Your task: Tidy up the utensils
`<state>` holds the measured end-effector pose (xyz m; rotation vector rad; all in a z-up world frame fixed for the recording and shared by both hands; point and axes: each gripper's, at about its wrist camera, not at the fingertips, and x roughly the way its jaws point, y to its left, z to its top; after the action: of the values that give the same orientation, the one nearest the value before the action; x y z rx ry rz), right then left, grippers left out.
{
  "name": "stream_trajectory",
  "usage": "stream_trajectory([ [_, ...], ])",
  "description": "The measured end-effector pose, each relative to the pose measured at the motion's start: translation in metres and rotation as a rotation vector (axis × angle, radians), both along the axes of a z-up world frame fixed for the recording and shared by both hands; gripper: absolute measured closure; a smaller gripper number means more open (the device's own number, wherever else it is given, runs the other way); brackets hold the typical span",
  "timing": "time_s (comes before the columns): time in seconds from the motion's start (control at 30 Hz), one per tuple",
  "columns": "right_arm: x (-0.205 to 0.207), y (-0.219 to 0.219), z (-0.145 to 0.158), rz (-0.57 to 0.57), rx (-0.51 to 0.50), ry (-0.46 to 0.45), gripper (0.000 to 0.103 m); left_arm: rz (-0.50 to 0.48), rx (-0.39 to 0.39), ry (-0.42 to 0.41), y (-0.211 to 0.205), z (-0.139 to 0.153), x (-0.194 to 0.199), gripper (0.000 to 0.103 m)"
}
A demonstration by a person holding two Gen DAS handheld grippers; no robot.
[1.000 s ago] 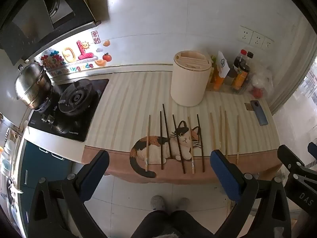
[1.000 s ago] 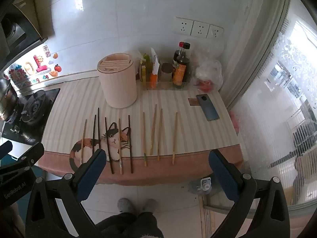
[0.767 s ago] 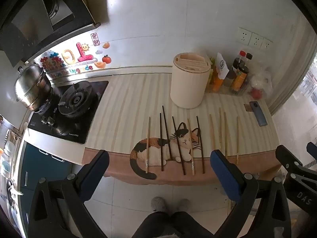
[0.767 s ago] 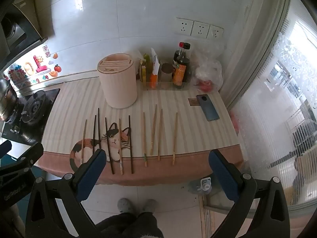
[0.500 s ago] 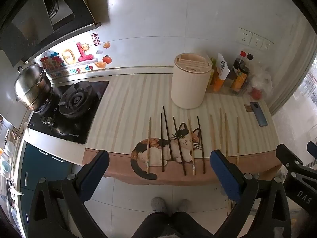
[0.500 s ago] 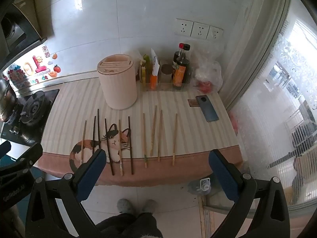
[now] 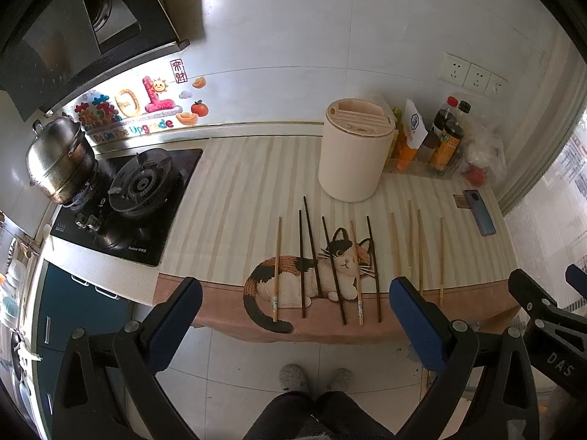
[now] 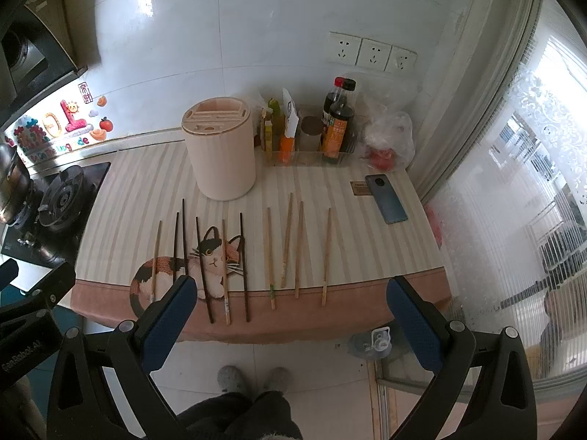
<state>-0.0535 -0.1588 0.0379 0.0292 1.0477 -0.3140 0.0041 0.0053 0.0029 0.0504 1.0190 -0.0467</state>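
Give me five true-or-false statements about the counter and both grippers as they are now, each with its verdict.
1. Both the left gripper and the right gripper are open and hold nothing. True.
2. The chopsticks stand inside the cream holder. False: they all lie flat on the cat-print mat in front of it.
3. A phone lies on the counter's right end. True.
4. Every chopstick is dark. False: four are dark, the others light wood.
5. A steel pot sits on the stove. True.
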Motion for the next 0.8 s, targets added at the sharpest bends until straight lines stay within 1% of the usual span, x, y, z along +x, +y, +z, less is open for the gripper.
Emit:
stream_trajectory([
  [0.43, 0.0000, 0.0008, -0.0003, -0.001, -0.006, 0.002, 0.000, 0.001, -0.001, 0.000, 0.0000, 0.0004, 0.0006, 0.000],
  [0.8, -0.0022, -0.0002, 0.0036, -0.004, -0.006, -0.016, 0.000, 0.002, -0.002, -0.004, 0.0024, 0.0012, 0.0042, 0.000],
])
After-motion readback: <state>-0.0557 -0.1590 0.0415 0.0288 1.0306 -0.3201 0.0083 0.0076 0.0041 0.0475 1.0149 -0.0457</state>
